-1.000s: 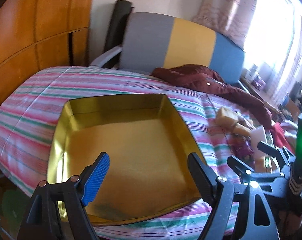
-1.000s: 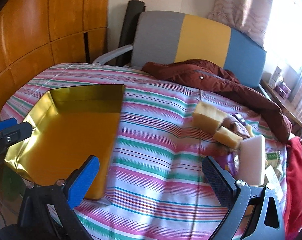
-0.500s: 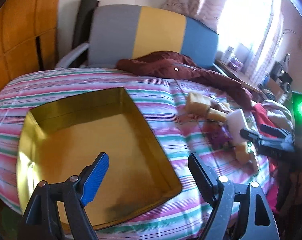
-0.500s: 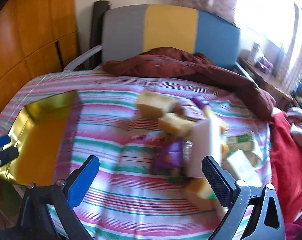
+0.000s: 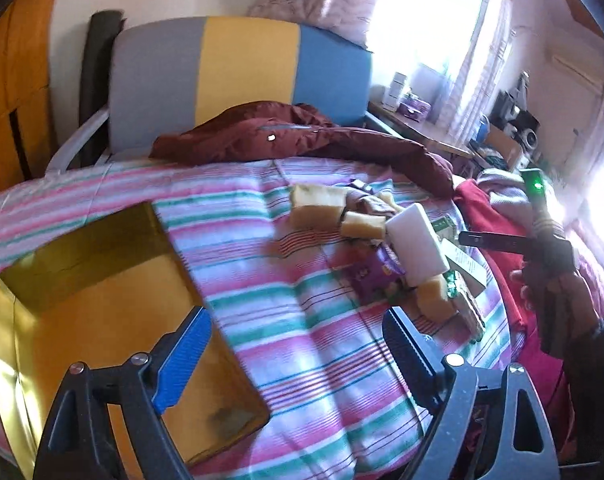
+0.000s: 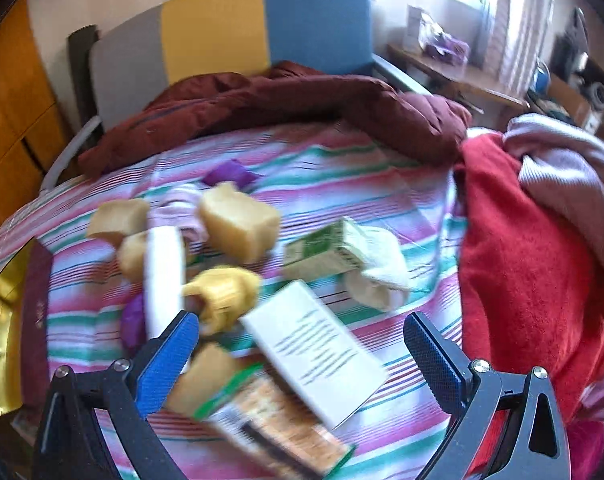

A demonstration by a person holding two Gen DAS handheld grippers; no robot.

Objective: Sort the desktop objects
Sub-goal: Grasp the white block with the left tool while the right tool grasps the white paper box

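White leaflet box (image 6: 314, 350) lies on the striped cloth (image 6: 342, 184), long axis diagonal, directly between the spread, empty fingers of the right gripper (image 6: 302, 344); left gripper (image 5: 297, 344), also released, hovers farther off beside the gold tray (image 5: 101, 300).

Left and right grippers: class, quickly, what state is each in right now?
Left gripper: open, holding nothing.
Right gripper: open, holding nothing.
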